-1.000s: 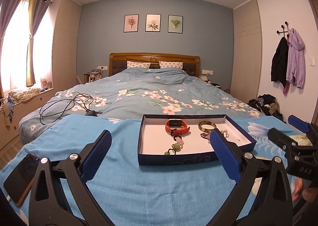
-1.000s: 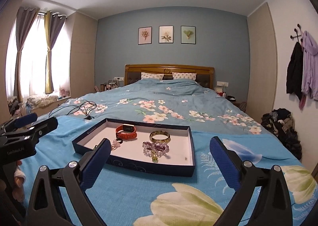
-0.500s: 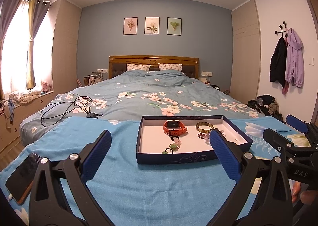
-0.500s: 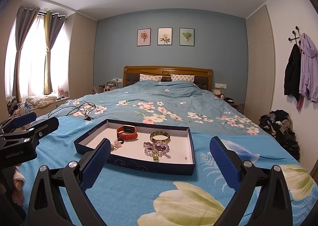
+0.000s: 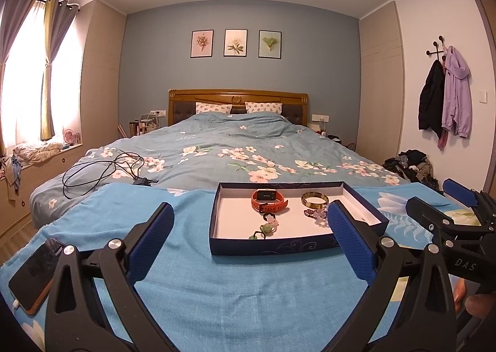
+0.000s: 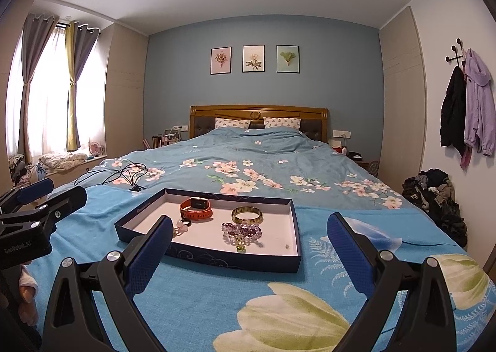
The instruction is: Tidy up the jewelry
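A shallow dark-blue box [image 6: 204, 256] with a white floor sits on a bright blue terry blanket [image 5: 248, 296] spread over the foot of a floral-quilted bed, and every piece of jewelry in view already lies inside it. Read from left to right in the right wrist view: a small pale-pink charm with green beads on a dark cord [image 6: 182, 225], partly hidden by a gripper finger; an orange rubbery watch band [image 6: 196, 209] with a dark rectangular face; a rigid, glossy bangle [image 6: 247, 215] in mottled amber; and, just in front of the bangle, a heap of faceted purple beads [image 6: 241, 231] ending in a green pendant. A tiny speck on the box floor farther right is too small to identify. No jewelry shows loose on the blanket, so the scene would suit either pieces gathered into the box and awaiting sorting, or a box whose contents have been laid out as intended; the frames do not settle which. The left gripper [image 5: 251, 246] and the right gripper [image 6: 249, 254] both hover short of the box with their blue textured pads spread wide and nothing between them. A phone [image 5: 34, 274] rests at the blanket's left edge, and a black cable [image 5: 102, 172] coils on the quilt beyond.
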The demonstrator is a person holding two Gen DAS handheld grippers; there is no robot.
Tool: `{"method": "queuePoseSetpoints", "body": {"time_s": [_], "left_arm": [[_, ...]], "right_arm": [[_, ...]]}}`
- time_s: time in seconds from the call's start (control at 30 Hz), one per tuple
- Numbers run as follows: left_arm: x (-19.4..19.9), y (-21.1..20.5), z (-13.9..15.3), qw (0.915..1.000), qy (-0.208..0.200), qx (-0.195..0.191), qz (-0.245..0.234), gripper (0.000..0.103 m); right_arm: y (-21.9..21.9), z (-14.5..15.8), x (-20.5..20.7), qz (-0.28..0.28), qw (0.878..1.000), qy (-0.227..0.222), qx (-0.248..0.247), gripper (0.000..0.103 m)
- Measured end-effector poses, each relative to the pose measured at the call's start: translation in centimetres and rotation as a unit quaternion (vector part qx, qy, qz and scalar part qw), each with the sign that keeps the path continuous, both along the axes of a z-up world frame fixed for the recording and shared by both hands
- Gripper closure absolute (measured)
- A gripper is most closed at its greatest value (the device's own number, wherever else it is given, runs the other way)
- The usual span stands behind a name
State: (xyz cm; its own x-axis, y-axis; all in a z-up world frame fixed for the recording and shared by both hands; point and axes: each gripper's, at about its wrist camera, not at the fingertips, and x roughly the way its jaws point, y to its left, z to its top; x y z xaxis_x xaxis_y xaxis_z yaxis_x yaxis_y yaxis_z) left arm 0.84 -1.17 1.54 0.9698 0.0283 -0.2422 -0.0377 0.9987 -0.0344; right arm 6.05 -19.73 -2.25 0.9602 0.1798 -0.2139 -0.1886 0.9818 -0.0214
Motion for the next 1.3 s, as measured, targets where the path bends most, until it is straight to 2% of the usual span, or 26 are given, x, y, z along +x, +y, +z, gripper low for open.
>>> {"method": "queuePoseSetpoints", "body": {"time_s": [1.3], "left_arm": [[0.03,-0.3,0.04,1.0,0.0,0.0,-0.004,0.005]], "right_arm": [[-0.15,0.1,0.03,0.0,1.0,0.003,0.005,0.007]]}}
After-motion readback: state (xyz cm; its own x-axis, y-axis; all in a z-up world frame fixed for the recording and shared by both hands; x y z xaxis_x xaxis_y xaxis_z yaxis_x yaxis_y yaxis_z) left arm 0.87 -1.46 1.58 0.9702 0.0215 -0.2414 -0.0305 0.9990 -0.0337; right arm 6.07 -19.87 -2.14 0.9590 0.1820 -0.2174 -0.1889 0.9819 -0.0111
